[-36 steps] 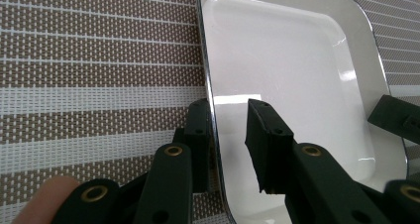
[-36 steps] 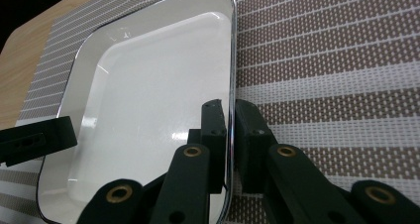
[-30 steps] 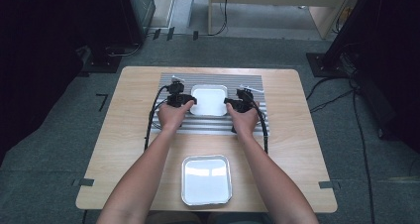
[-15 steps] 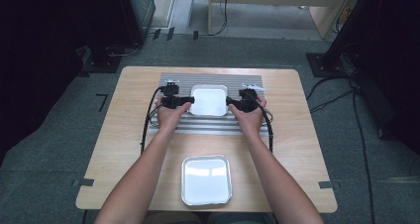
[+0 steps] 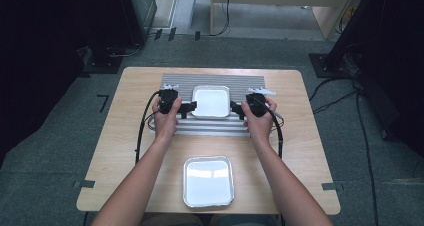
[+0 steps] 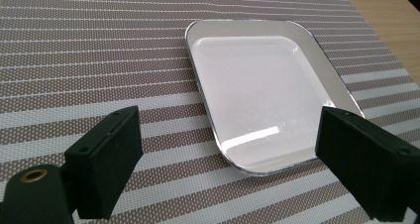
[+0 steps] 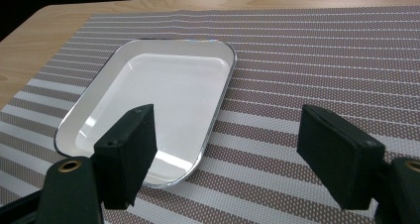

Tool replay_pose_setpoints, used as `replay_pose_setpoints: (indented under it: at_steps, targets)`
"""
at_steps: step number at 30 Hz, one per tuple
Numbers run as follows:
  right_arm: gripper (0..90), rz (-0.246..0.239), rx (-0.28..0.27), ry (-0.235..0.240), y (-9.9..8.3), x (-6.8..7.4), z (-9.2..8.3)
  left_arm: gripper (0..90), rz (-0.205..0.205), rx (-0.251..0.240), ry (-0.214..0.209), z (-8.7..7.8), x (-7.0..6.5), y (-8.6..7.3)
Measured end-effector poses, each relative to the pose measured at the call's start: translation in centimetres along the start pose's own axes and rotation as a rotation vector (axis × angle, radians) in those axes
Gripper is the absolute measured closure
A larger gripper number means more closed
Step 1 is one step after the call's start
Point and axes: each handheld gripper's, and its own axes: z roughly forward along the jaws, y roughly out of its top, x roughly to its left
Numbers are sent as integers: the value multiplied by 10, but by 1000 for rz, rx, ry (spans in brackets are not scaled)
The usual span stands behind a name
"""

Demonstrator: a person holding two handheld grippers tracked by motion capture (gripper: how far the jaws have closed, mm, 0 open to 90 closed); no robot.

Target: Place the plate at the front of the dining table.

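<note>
A white square tray (image 5: 211, 102) lies flat on a striped grey mat (image 5: 250, 81) at the back of the wooden table. My left gripper (image 5: 189, 107) hangs just off the tray's left rim and my right gripper (image 5: 239, 110) just off its right rim. Both point inward at it. In the left gripper view the tray (image 6: 252, 85) lies ahead of the left gripper (image 6: 233, 154), whose jaws stand wide apart. The right gripper view shows the tray (image 7: 158, 100) beyond the right gripper (image 7: 228, 159), also wide. Both pairs of jaws have just been opening, and the pads touch nothing.
A second white tray (image 5: 208, 181) sits near the table's front edge, between the person's forearms. Bare wood (image 5: 125, 136) flanks the mat on both sides. Cables trail from each gripper over the table. Dark equipment and floor cables surround the table.
Both grippers have let go of the tray's side rims, opened wide and drawn slightly outward and up. The tray stays on the mat.
</note>
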Motion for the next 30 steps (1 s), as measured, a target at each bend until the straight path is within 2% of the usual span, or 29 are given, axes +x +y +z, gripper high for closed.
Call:
replay_pose_setpoints:
  at_steps: [7, 13, 16, 21, 30]
  targets:
    - [219, -36, -18, 8, -4, 1, -16, 102, 23, -6, -9, -10, -2, -8]
    - [216, -73, -12, 17, -8, 0, -27, 90, 50, -15, -18, -19, -5, -13]
    - [213, -76, -13, 18, -11, -2, -33, 29, 58, -15, -46, -23, -6, -16]
    - [213, -79, -16, 14, -15, -6, -43, 27, 80, -19, -42, -32, -7, -22]
    - [214, -80, -16, 12, -22, -15, -59, 8, 90, -24, -35, -47, -6, -35]
